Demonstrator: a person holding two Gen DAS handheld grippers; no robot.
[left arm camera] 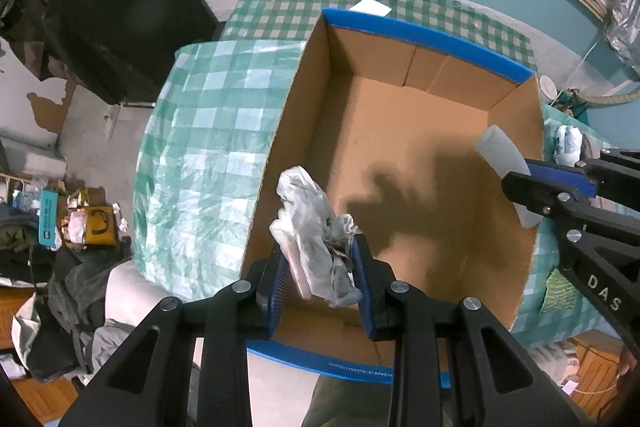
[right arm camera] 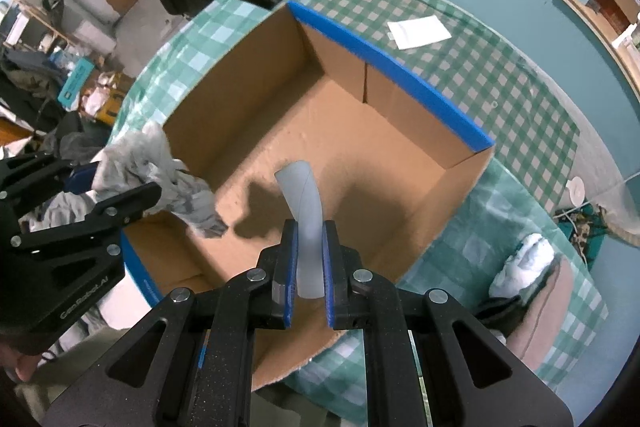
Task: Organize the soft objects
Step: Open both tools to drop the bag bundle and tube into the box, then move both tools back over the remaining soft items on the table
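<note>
Both loads poised over the open cardboard box point(left arm camera: 400, 155), drop step in hand.

Left gripper point(left arm camera: 320, 267) clenched on crumpled plastic bag point(left arm camera: 316, 235) above near-left edge; right gripper point(right arm camera: 310, 259) clamped on pale foam strip point(right arm camera: 304, 211) above near-right edge. Next: lowering inside, then releasing.

Even indoor light, dark shadows, fisheye warping, blurred edges

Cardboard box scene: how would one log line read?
left gripper: shut on crumpled plastic bag | right gripper: shut on white strip | both over cardboard box

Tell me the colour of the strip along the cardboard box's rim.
Blue: the strip runs along the cardboard box rim. It shows best in the right wrist view.
</note>
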